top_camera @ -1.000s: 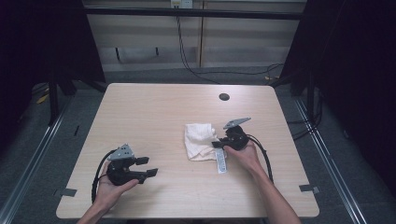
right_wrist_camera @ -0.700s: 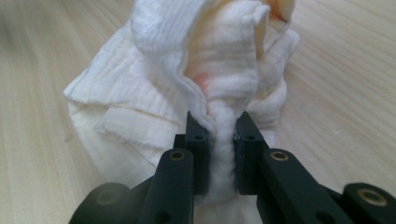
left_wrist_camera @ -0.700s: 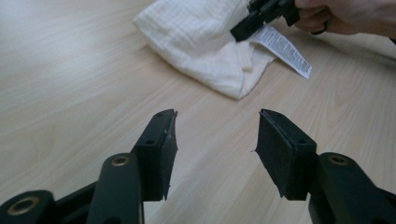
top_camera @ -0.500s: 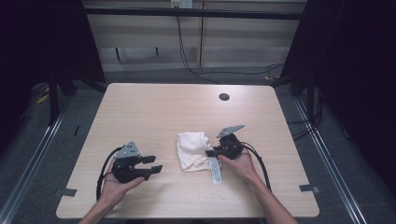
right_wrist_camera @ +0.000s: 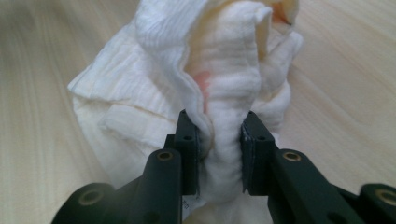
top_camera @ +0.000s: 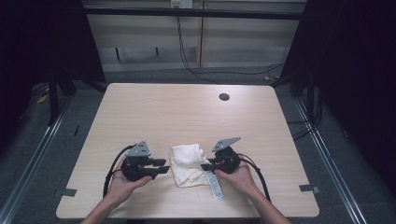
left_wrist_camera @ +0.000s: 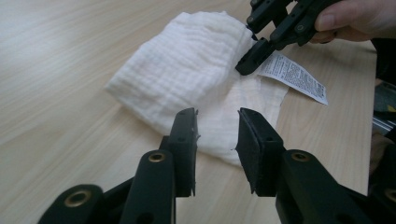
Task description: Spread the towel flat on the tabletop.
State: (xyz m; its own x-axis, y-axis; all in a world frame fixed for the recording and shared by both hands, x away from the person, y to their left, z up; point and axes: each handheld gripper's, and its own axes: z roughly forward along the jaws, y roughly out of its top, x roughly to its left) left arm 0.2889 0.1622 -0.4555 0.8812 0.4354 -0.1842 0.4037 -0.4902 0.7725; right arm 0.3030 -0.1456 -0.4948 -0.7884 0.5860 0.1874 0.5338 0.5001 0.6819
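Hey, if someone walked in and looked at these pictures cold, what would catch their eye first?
A crumpled white cloth near the front edge of the wooden table, lying between two hand-held grippers. The right gripper pinches a fold of it, while the left gripper waits open just short of it. A printed label trails from the cloth.

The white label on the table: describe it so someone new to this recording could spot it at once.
On the wooden table, look near the front edge, where the crumpled white cloth lies between the two grippers. The label sticks out from the cloth's right side, under the right gripper. It alone is flat, narrow and printed.
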